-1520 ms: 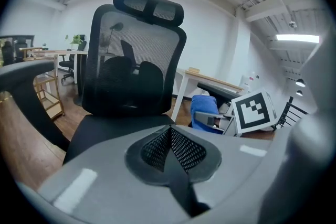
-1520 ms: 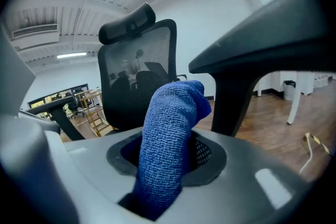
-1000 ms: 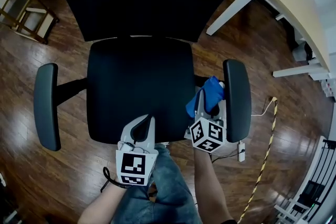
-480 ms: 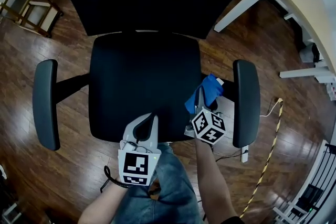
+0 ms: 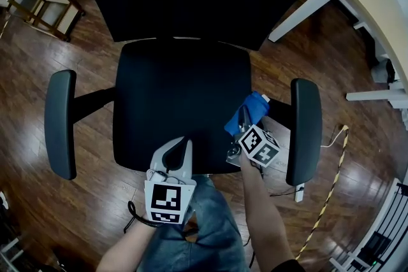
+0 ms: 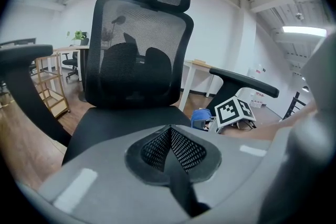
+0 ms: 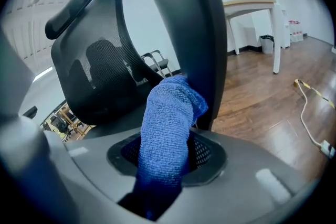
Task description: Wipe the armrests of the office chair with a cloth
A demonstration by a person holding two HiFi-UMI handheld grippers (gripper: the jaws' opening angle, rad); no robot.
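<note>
Bunched blue cloth (image 5: 254, 110) beside black right armrest (image 5: 306, 130).

My right gripper (image 5: 243, 121) has drawn away from the right armrest (image 5: 306, 130). A second ago the blue cloth (image 5: 252, 107) clamped in it lay against the armrest's inner edge. Now the two are apart, the armrest's support bar (image 5: 279, 113) shows in the gap, and the cloth hangs at the right edge of the seat (image 5: 182, 99). The gripper's marker cube (image 5: 260, 145) has turned as my forearm swung inward. My head has shifted as well, so the whole chair sits further right in the head view.
</note>
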